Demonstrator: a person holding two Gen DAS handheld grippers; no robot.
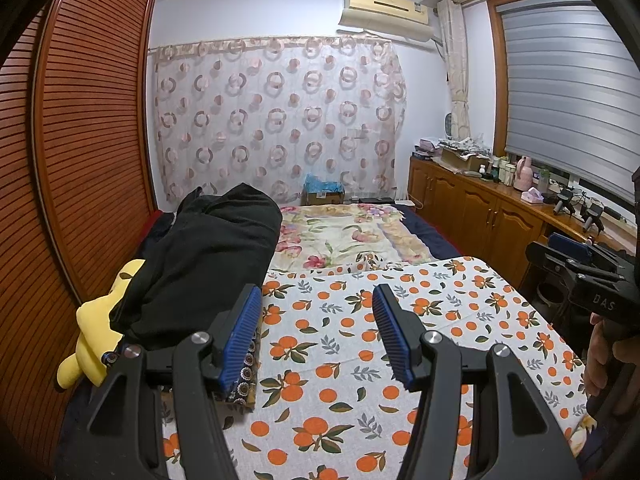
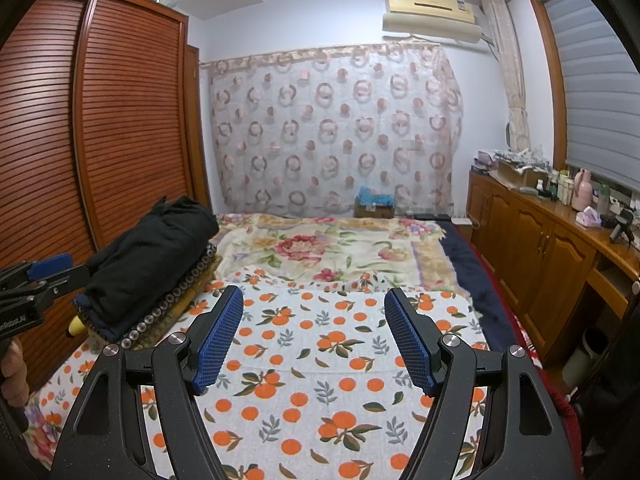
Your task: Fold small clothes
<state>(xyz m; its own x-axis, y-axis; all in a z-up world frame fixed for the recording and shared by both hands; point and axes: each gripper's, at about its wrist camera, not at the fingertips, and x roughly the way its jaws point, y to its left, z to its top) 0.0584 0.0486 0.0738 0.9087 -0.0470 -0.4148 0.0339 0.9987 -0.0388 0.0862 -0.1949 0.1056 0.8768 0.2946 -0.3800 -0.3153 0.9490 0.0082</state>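
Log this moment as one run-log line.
left gripper jaws open, empty | right gripper jaws open, empty | both above orange-print white cloth | folding not begun

A matt printed cotton-like cloth (image 2: 320,360) covers the bed's near end. At its left edge lies a soft black cloth bundle (image 1: 204,256). The fingers (image 2: 218,336) carry ribbed blue rubbery pads on matt black plastic. The cabinet (image 2: 532,256) is glossy varnished wood.
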